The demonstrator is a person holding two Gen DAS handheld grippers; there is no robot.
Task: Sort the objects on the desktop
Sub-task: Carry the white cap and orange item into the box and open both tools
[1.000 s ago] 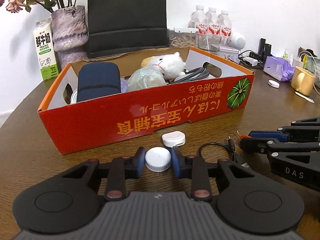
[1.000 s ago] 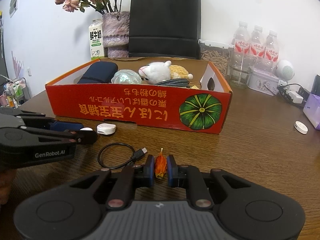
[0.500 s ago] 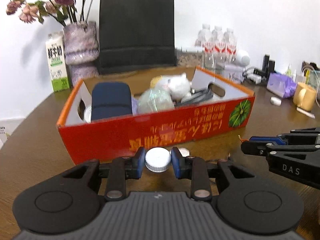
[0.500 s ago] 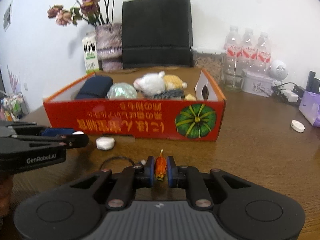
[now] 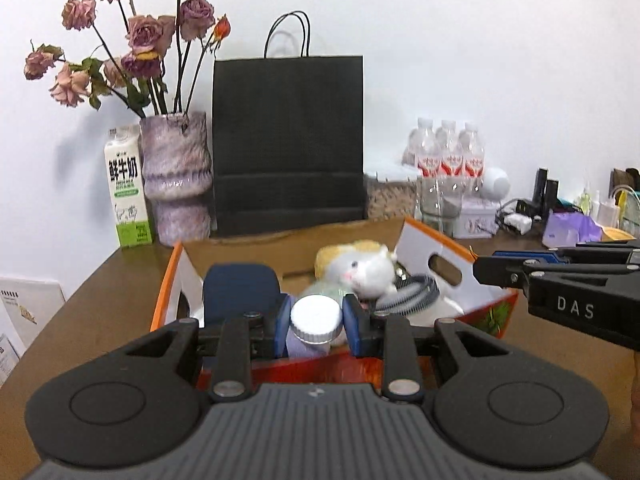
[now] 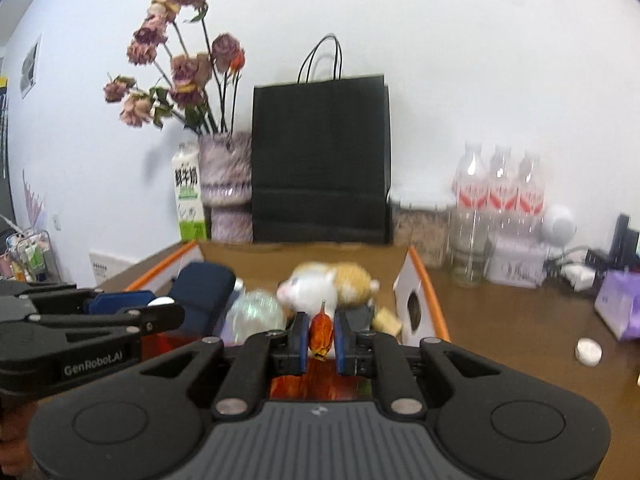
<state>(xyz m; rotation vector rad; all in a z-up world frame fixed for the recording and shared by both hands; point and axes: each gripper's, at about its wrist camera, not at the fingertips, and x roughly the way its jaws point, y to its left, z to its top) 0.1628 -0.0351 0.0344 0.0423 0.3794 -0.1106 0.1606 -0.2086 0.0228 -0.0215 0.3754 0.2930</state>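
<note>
My left gripper (image 5: 315,322) is shut on a white bottle cap (image 5: 314,319) and holds it above the front wall of the red cardboard box (image 5: 496,312). My right gripper (image 6: 321,334) is shut on a small dried orange flower bud (image 6: 321,332), also raised over the box's front edge (image 6: 430,300). The box holds a navy pouch (image 5: 240,292), a plush toy (image 5: 360,268), a pale foil ball (image 6: 256,312) and a braided cable (image 5: 408,300). Each gripper shows in the other's view: the right one at the right edge (image 5: 560,280), the left one at the left edge (image 6: 92,320).
A black paper bag (image 5: 288,144), a vase of dried roses (image 5: 176,184) and a milk carton (image 5: 127,192) stand behind the box. Water bottles (image 5: 448,156), a glass jar, chargers and a purple packet (image 5: 570,230) crowd the right. A white cap (image 6: 588,352) lies on the table.
Both grippers have lifted off the table with their objects and moved forward over the box. The black cable and the other white cap on the table have dropped out of view.
</note>
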